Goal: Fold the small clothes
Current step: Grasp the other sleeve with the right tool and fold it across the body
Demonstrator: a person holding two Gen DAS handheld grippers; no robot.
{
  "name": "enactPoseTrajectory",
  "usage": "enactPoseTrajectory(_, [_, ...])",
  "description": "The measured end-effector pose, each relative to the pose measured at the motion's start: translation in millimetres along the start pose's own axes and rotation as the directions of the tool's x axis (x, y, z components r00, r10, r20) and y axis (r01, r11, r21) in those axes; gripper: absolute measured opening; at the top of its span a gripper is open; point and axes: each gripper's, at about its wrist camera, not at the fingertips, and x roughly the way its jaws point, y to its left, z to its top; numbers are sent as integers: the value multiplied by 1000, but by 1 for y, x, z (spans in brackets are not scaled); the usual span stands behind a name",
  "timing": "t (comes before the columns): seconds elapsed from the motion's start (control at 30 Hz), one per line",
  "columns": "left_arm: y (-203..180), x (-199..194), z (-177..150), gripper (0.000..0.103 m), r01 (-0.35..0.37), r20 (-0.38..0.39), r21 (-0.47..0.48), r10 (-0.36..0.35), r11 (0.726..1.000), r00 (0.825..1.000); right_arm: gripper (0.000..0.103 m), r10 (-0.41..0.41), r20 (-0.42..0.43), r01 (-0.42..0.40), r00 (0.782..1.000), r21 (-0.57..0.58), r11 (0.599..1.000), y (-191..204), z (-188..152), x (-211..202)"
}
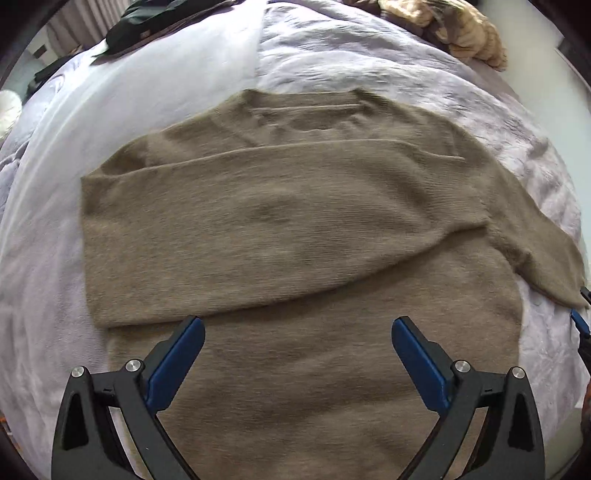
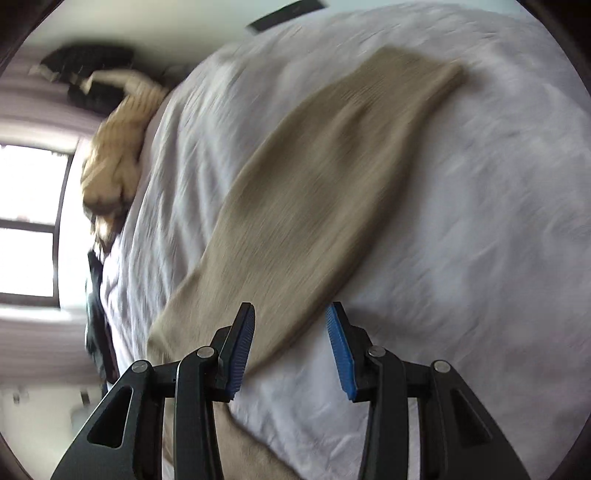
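Brown sweater (image 1: 295, 229) flat on the lavender bedspread (image 1: 369, 51), one sleeve folded across the chest, other sleeve (image 2: 314, 184) trailing off toward 4 o'clock. Left gripper (image 1: 298, 328) wide open, empty. Right gripper (image 2: 290, 314) partly open, empty, over that sleeve.

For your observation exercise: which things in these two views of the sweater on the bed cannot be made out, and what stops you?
- Sweater hem, left wrist view: cut off by the bottom edge, behind the left gripper.
- Sleeve knit, right wrist view: motion blur.
- Whether the right gripper touches the sleeve: blur hides it.
- Tan pile by the window: blurred, unidentifiable.
- Dark items at the bed's far end, left wrist view: small, cut off.
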Motion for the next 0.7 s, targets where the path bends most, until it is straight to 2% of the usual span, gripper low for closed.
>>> enactPoseTrajectory(0.13, [-19, -2, 0, 102, 21, 11, 14, -21, 1000, 1000, 46, 52, 50, -59, 997, 152, 987, -24, 28, 1])
enactPoseTrajectory(0.2, [-25, -5, 0, 102, 33, 17, 11, -33, 999, 999, 47, 119, 58, -128, 991, 207, 970, -31, 39, 8])
enactPoseTrajectory(0.23, [-26, -7, 1, 102, 37, 22, 9, -37, 999, 999, 41, 165, 57, -174, 985, 225, 959, -33, 43, 12])
enactPoseTrajectory(0.27, [-27, -9, 3, 102, 39, 27, 8, -39, 999, 999, 23, 229, 55, -235, 972, 240, 942, -33, 47, 17])
enactPoseTrajectory(0.3, [-27, -11, 4, 102, 38, 32, 6, -38, 999, 999, 12, 267, 52, -272, 962, 245, 931, -33, 48, 19])
enactPoseTrajectory(0.33, [-27, -11, 4, 102, 36, 37, 5, -36, 999, 999, 7, 321, 40, -321, 946, 243, 915, -29, 50, 23])
enactPoseTrajectory(0.37, [-27, -12, 6, 102, 34, 40, 4, -34, 999, 999, 7, 344, 35, -342, 938, 230, 911, -24, 52, 23])
enactPoseTrajectory(0.43, [-22, -15, 5, 102, 27, 50, 1, -27, 1000, 998, 7, 393, 11, -389, 920, 161, 907, -6, 54, 22])
enactPoseTrajectory(0.53, [-13, -19, 6, 102, 16, 71, -12, -15, 1000, 997, 7, 481, -79, -481, 873, 23, 876, 42, 52, 25])
enactPoseTrajectory(0.6, [-4, -23, 6, 102, 6, 90, -22, -4, 1000, 996, 7, 514, -177, -535, 839, -98, 839, 88, 39, 30])
enactPoseTrajectory(0.7, [11, -27, 6, 102, -7, 110, -43, 12, 999, 994, 7, 480, -350, -581, 804, -293, 760, 161, -3, 44])
